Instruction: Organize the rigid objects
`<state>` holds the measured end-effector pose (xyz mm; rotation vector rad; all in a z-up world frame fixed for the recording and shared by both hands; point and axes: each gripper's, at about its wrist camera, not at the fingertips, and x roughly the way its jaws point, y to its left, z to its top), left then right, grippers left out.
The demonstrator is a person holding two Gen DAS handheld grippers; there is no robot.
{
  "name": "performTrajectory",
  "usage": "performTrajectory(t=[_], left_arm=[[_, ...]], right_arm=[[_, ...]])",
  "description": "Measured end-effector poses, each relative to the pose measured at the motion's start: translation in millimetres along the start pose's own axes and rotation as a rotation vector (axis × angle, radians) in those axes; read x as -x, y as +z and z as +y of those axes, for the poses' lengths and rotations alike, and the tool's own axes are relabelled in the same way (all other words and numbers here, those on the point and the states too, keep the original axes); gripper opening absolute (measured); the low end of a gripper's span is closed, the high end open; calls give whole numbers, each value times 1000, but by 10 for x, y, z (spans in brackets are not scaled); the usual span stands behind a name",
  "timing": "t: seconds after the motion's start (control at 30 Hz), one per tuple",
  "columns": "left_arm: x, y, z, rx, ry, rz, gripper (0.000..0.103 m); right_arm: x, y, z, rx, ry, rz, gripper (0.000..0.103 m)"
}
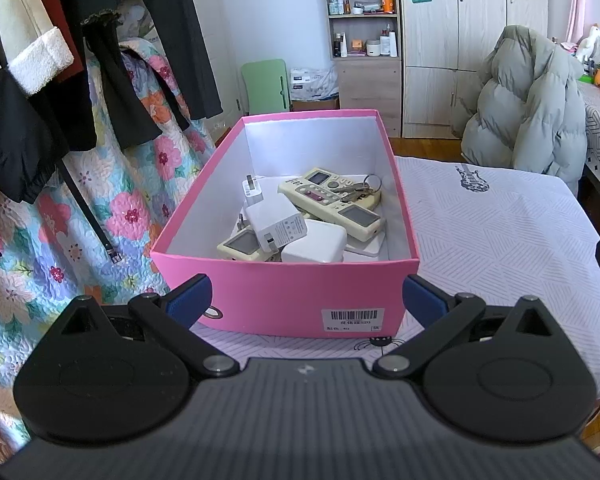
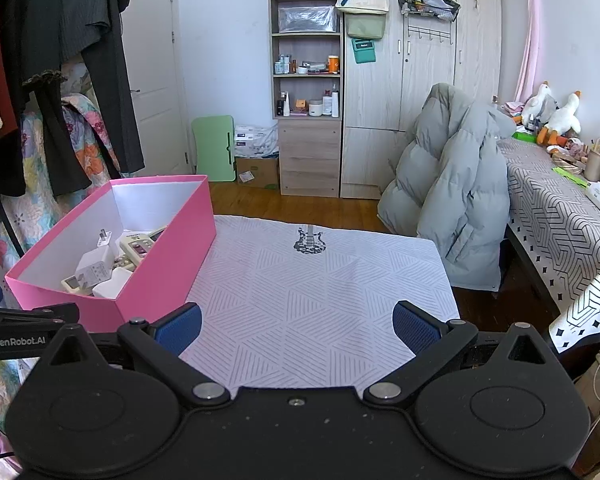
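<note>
A pink shoe box [image 1: 300, 296] stands on the white patterned tablecloth [image 1: 480, 232]. Inside it lie cream remote controls [image 1: 332, 196], white chargers [image 1: 276, 224] and a bunch of keys [image 1: 360, 188]. My left gripper [image 1: 306, 300] is open and empty, its blue pads either side of the box's near end wall, close to it. In the right wrist view the box [image 2: 168, 252] is at the left. My right gripper [image 2: 296, 326] is open and empty above the tablecloth [image 2: 320, 288], right of the box.
Hanging clothes [image 1: 60, 60] and a floral quilt [image 1: 100, 208] are left of the table. A grey puffer coat [image 2: 452, 192] on a chair stands beyond the table's right corner. A second table [image 2: 560, 216] with clutter is at the far right. Shelves [image 2: 306, 80] and wardrobes line the back wall.
</note>
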<state>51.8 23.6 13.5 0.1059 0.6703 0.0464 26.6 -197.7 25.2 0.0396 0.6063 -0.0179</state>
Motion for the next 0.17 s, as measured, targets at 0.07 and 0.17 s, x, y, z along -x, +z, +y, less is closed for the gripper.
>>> performTrajectory(t=[0.07,0.17], left_arm=[[9,1,1,0,-1,-1,103],[34,10,5,2,-1,-7,103]], right_arm=[[1,-4,5,0,0,0,103],[4,-15,15,-1,-1,2,103]])
